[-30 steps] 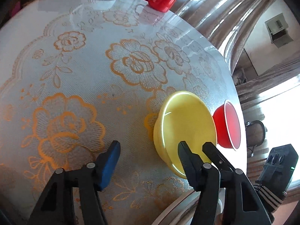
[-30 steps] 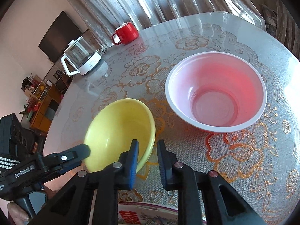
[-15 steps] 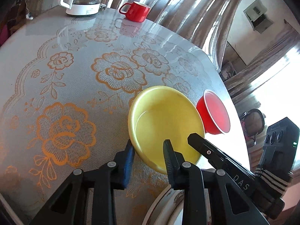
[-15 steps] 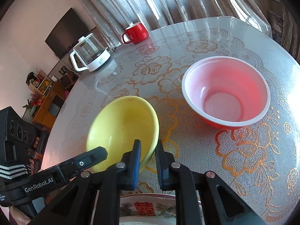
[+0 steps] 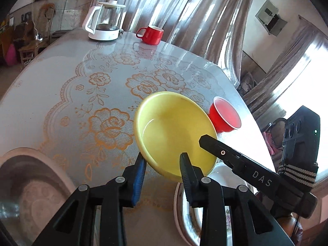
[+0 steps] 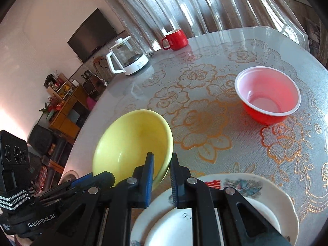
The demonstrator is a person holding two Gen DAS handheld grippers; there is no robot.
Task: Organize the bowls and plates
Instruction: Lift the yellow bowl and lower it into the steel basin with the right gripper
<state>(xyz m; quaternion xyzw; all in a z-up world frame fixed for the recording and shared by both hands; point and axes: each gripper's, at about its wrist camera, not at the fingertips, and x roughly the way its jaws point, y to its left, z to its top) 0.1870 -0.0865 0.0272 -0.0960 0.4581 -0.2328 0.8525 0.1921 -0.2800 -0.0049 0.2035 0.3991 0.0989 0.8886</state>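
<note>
Two grippers hold one yellow bowl (image 5: 174, 131) by its near rim, and the step in hand is judged to be carrying it to the stacked dishes.

Left wrist view: the left gripper (image 5: 163, 162) sits at lower centre. Its jaws have just been closing and now straddle the bowl's near rim, one outside the wall, one inside; contact of the pads with the rim appears likely, so treat this as a light clamp. The right gripper (image 5: 205, 141) enters from the lower right and reaches the rim on that side. A red bowl (image 5: 225, 116) stands on the desk (image 5: 61, 82) just right of the yellow one. A white plate (image 5: 184, 205) shows at the lower edge, below the held rim.

Right wrist view: the right gripper's jaws, at lower centre, are pressed together on the bowl's right rim. The bowl is tilted, with its opening toward the upper left. A decorated plate (image 6: 266, 186) with a smaller white dish (image 6: 174, 225) on it lies at lower right.

Procedure, as a judgement: keep both hands moving together, level the bowl before lowering, and clear the plate edge. Uneven pull may twist the rim out of the lighter left grip.
</note>
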